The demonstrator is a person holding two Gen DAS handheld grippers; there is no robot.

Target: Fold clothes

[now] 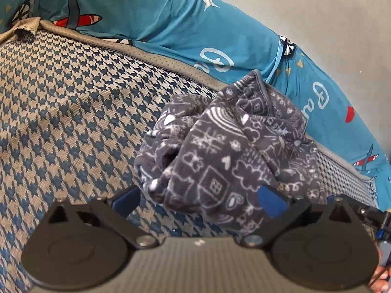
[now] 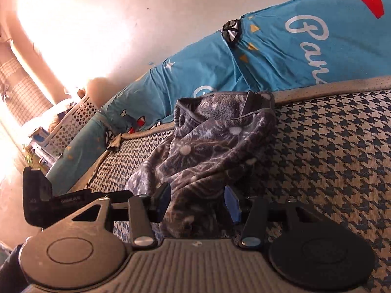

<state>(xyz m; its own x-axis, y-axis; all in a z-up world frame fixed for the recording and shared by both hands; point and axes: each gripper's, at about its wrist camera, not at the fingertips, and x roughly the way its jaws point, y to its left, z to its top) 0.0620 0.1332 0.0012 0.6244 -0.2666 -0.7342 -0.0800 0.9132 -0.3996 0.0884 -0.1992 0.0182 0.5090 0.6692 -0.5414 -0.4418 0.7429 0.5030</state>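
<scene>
Bed: a houndstooth-patterned cover with a grey border, and a teal printed sheet bunched along its far edge. The surface near the border leaves little flat room for folding; fabric pushed that way could slide onto the sheet or off the edge.

Garment: grey fleece with white doodle print, crumpled in a heap on the bed cover near the far border, not yet spread. Layers are tangled, so a pinch may catch several thicknesses at once and produce a crooked fold.

Left tool: jaws wide, fabric lying between the blue pads without visible pressure. Nothing secured.

Right tool: jaws part-way open, a fold of the garment between them; whether the pads press on it I cannot tell. A lift now may drop it.
</scene>
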